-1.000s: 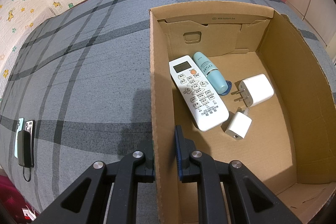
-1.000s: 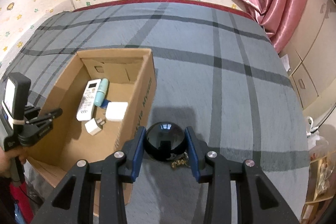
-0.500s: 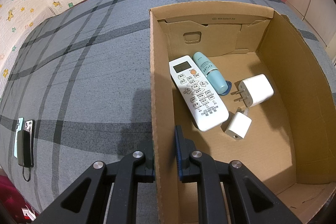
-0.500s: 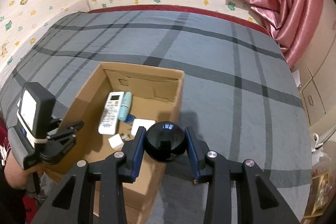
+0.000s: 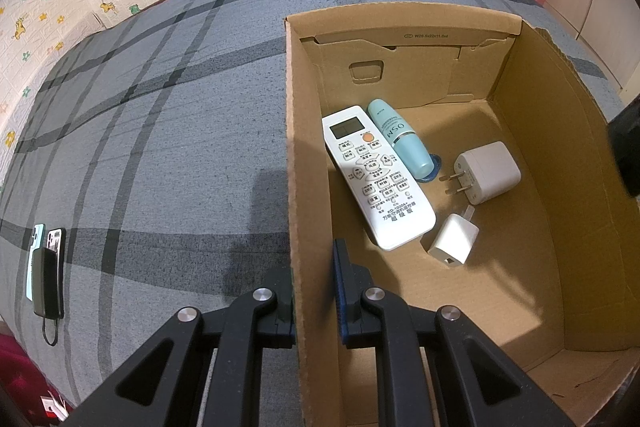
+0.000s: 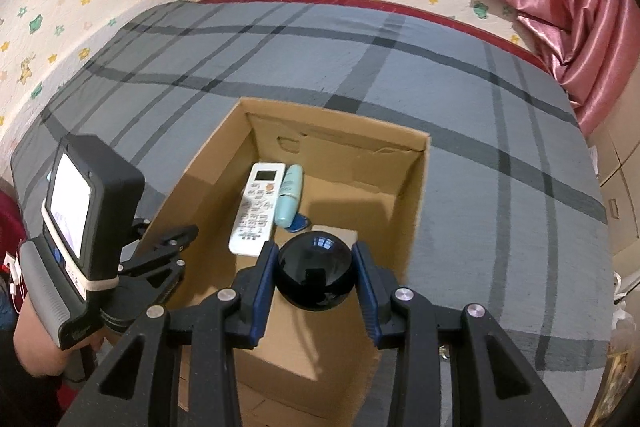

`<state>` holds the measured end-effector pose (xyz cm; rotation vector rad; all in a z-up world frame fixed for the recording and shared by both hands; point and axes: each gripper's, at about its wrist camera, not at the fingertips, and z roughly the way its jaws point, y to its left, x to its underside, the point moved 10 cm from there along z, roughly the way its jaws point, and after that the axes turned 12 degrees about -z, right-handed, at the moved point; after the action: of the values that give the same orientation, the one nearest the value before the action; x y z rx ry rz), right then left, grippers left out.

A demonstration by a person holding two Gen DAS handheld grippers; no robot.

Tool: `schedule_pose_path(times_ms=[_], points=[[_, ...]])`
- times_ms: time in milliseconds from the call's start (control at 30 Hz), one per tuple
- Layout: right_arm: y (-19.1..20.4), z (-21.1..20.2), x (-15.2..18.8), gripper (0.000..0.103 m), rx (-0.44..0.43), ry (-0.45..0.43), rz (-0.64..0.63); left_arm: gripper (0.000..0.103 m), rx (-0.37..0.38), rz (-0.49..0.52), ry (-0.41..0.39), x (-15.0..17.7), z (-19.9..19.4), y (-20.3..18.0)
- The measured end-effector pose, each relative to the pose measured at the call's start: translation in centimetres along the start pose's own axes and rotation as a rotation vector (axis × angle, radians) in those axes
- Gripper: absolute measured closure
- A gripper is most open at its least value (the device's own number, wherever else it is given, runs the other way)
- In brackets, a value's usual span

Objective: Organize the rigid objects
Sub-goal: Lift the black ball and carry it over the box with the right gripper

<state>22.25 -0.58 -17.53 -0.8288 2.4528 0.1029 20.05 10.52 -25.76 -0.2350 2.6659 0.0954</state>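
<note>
Nothing had shifted in the left wrist view: the left gripper (image 5: pixel 314 291) was clamped on the cardboard box (image 5: pixel 576 131) wall, with remote control (image 5: pixel 376 177), "OSM" tube (image 5: pixel 400 143) and two chargers inside (remote reads KD-1000A+). Seen from the right wrist, the right gripper (image 6: pixel 314 277) had carried the black dome (image 6: pixel 314 275), pinched between its jaws, from beside the box to over it; only release remained.

The right gripper (image 6: pixel 315 277) holds a black ball (image 6: pixel 315 277) above the cardboard box (image 6: pixel 412 195).

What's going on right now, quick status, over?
Left gripper clamped on cardboard box wall. Right gripper holds black ball over box. Remote, tube, two chargers inside; floor space free nearer.
</note>
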Motion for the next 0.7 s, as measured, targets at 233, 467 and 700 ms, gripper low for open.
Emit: schedule_pose_path(times_ms=[233, 467, 700], points=[[2.4, 2.5, 0.9, 0.063, -0.028, 0.056, -0.023, 0.089, 0.001, 0.000, 0.000, 0.0, 0.0, 0.0], [3.5, 5.1, 2.5, 0.063, -0.046, 0.132, -0.018, 0.089, 0.001, -0.001, 0.000, 0.0, 0.0, 0.0], [3.9, 7.6, 4.3, 0.063, -0.053, 0.227, -0.006, 0.089, -0.001, 0.001, 0.000, 0.0, 0.0, 0.0]])
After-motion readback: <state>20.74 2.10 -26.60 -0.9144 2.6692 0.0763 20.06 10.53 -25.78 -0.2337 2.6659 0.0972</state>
